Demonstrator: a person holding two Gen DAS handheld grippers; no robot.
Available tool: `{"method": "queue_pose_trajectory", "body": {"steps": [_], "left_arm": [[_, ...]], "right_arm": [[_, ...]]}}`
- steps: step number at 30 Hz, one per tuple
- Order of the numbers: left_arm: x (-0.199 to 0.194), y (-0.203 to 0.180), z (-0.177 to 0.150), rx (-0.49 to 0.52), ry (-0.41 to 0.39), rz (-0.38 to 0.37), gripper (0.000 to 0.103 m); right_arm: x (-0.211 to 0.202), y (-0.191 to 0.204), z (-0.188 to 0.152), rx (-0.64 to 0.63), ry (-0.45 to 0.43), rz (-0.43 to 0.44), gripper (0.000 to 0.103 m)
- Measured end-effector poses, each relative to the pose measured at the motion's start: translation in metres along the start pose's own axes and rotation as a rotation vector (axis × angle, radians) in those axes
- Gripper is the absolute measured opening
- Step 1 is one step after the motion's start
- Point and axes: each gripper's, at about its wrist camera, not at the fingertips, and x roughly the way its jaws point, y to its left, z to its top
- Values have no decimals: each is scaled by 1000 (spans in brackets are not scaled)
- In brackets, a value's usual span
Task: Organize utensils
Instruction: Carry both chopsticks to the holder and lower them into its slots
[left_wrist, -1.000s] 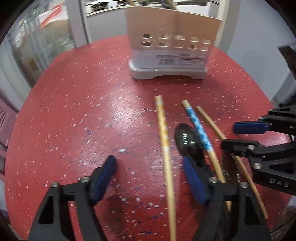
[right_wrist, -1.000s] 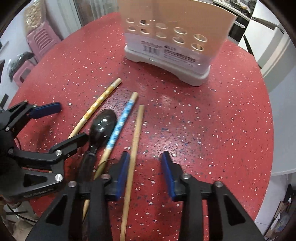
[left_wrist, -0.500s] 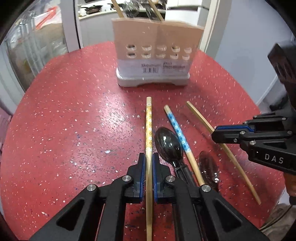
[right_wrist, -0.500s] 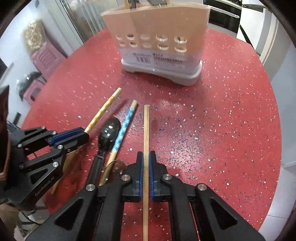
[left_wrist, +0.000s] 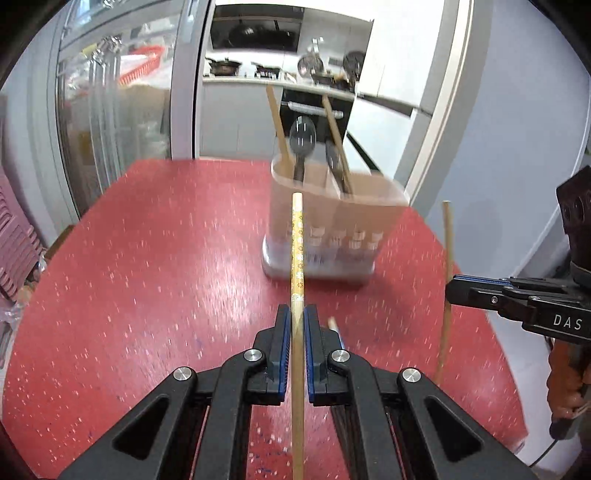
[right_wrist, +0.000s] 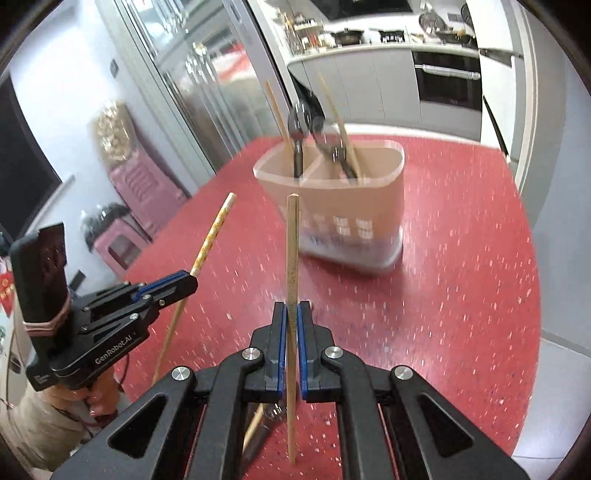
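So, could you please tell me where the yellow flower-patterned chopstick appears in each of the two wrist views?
Left wrist view: the patterned chopstick runs up the centre, clamped in the left gripper.
Right wrist view: the same chopstick slants at left, held by the left gripper.
Shared landmark: the utensil holder on the red table.

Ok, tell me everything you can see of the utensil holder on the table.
The utensil holder is a beige, plastic-looking tub on a pale grey base, with rows of vent holes and a label low on its front. It stands upright on the red speckled table. A divider splits it into compartments; two dark spoons and two wooden chopsticks lean inside. Neither tongs touch it.
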Motion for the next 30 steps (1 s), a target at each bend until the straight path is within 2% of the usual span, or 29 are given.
{"method": "queue_pose_trajectory", "body": {"steps": [11, 18, 25, 30], "left_arm": [[-21, 0, 67, -44, -179, -3, 33], [-16, 2, 122, -82, -292, -23, 33], [6, -4, 162, -98, -426, -20, 33], [36, -3, 172, -143, -463, -13, 33]], "right_arm": [[-39, 8, 54, -17, -156, 8, 6], [-66, 3, 105, -28, -243, -5, 6], [-69, -5, 150, -35, -312, -43, 6], [-51, -14, 171, -38, -327, -64, 6]]}}
